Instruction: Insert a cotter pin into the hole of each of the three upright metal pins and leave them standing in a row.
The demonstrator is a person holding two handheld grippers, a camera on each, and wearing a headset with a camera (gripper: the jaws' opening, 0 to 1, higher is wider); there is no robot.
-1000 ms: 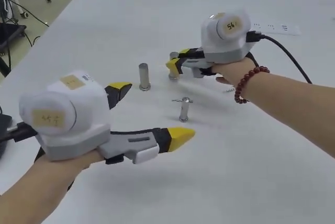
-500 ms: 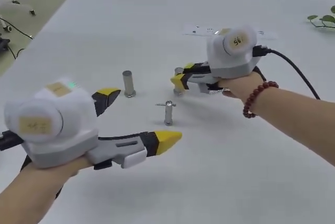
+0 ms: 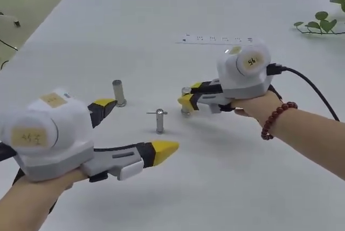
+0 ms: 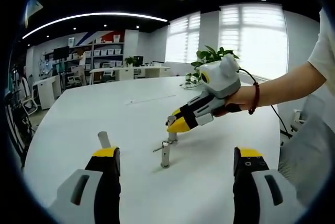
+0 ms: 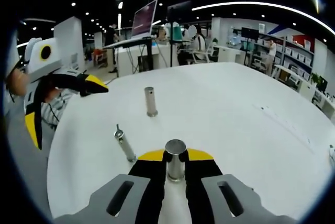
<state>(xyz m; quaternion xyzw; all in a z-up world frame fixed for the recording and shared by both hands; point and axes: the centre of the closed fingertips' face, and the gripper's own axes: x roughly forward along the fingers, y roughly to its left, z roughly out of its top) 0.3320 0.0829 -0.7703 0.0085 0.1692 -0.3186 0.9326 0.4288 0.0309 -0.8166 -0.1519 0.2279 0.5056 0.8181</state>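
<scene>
Metal pins, three in all, stand upright on the white table (image 3: pixel 226 188): a bare pin (image 3: pixel 118 93) at the left, a middle pin (image 3: pixel 159 123) crossed near its top by a cotter pin (image 3: pixel 155 113), and a third pin (image 5: pixel 175 153) clamped by its shaft between the closed jaws of the right gripper (image 3: pixel 188 101). The left gripper (image 3: pixel 137 124) is held with its jaws wide apart and nothing between them, near the middle pin. The pins are judged stiff, smooth and slippery, and easily tipped on their narrow bases, so a low grip that leaves the cross hole free is advised. The cotter pin is judged light and easily bent. The tabletop looks flat and slick. A power strip (image 3: pixel 218 39) and a plant (image 3: pixel 319 23) lie at the far side, within an open office of desks, shelves and blinds.
</scene>
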